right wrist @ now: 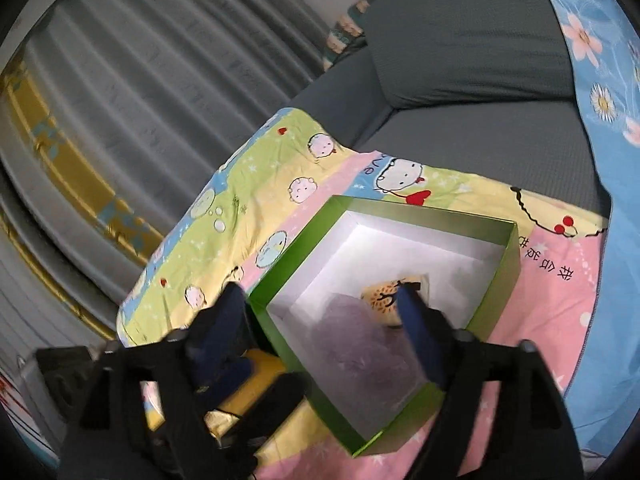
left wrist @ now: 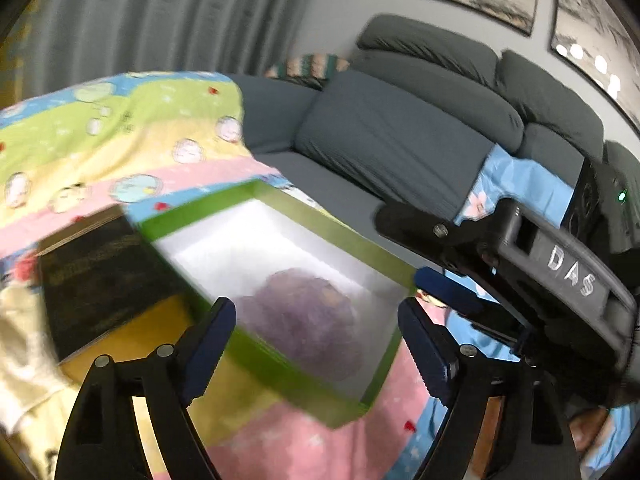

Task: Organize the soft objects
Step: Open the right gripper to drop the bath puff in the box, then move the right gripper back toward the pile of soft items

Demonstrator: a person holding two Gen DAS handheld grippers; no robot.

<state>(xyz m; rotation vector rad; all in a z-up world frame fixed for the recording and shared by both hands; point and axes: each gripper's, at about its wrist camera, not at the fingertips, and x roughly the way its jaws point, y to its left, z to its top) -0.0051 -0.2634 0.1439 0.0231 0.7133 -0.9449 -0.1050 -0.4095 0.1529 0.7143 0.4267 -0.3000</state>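
A green box (left wrist: 280, 210) with a white inside lies on a patterned blanket (left wrist: 120, 140). In it rests a purple fuzzy soft thing (left wrist: 304, 320), and the right wrist view shows a yellow spotted plush (right wrist: 380, 298) beside that purple thing (right wrist: 352, 344). My left gripper (left wrist: 316, 312) hovers open over the box's near wall, with nothing between its fingers. My right gripper (right wrist: 320, 294) is open too. One of its fingers (right wrist: 230, 308) is outside the green box (right wrist: 516, 256) and the other is over the inside. Its black housing (left wrist: 560, 276) shows in the left wrist view at the right of the box.
A grey sofa (left wrist: 400, 132) runs behind the blanket, with a blue flowered cloth (right wrist: 600, 80) over part of it. A dark flat panel (left wrist: 96, 264) and a cream cloth (left wrist: 24, 360) lie left of the box. Grey curtains (right wrist: 140, 100) hang behind.
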